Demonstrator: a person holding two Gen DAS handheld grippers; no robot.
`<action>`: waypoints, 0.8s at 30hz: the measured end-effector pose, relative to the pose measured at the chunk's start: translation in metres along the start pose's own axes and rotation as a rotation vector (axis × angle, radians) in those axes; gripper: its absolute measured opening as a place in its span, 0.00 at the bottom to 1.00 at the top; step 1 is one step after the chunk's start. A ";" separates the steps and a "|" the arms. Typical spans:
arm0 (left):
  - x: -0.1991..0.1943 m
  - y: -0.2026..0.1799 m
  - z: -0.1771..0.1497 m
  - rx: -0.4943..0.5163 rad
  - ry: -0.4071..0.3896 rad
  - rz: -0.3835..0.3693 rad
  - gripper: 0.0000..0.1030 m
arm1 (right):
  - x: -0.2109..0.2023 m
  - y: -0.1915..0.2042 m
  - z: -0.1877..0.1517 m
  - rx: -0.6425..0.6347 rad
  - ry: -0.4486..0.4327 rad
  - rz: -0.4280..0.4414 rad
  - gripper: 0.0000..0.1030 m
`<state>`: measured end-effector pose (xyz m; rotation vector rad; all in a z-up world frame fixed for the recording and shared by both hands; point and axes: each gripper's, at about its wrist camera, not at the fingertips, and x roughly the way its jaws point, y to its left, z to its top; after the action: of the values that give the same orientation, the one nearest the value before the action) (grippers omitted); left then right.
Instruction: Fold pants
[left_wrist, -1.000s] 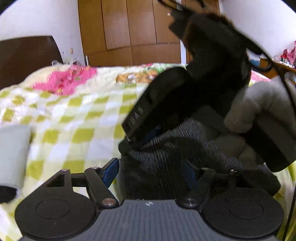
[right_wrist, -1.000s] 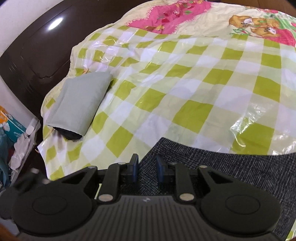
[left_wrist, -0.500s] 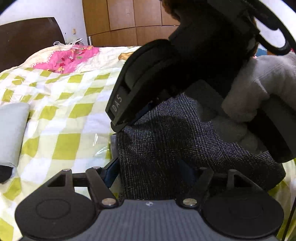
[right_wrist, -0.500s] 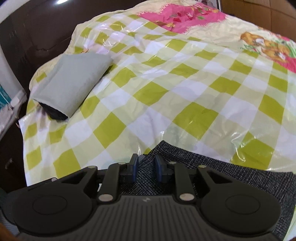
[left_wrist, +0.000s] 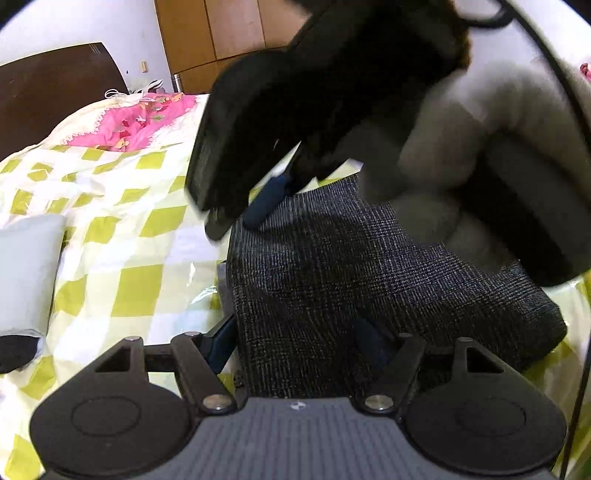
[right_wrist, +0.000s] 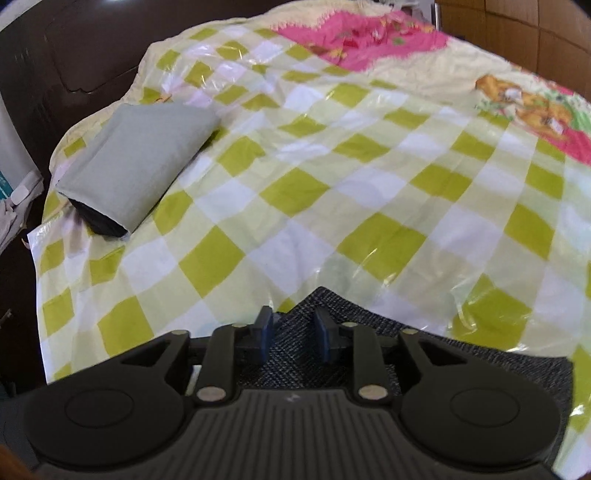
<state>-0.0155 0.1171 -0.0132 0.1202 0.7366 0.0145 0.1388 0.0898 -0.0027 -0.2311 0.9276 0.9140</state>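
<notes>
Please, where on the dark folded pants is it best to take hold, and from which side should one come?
Probably the pants are best gripped at the stacked edge facing the left hand-held gripper, coming in low along the bed cover. There the layers form a thick, straight side that open fingers can straddle.

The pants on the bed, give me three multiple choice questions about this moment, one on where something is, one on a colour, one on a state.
1. Where does the grey folded bundle lie on the checked bedspread?
A. near its left edge
B. on top of the pants
C. on the pink patch

2. What colour are the pants?
A. pale green
B. dark grey weave
C. pink

3. How is the right gripper?
A. shut tight on the bedspread
B. out of view
C. open, with a peak of pants cloth between its fingers

Answers: 1 A, it sits by the bedspread's left side, apart from the pants. 2 B, the dark woven cloth shows in both views. 3 C, a gap shows at each finger.
</notes>
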 end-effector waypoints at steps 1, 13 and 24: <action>-0.001 0.001 0.000 0.000 -0.002 -0.005 0.79 | -0.002 -0.002 0.001 0.028 -0.008 0.018 0.30; -0.005 0.012 0.015 -0.023 -0.074 -0.023 0.79 | -0.098 -0.067 -0.035 0.195 -0.137 -0.023 0.32; 0.062 0.055 0.067 -0.154 0.027 -0.126 0.64 | -0.112 -0.108 -0.096 0.336 -0.109 -0.040 0.38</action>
<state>0.0769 0.1686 0.0008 -0.0736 0.7663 -0.0476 0.1345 -0.0930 0.0047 0.0861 0.9558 0.7135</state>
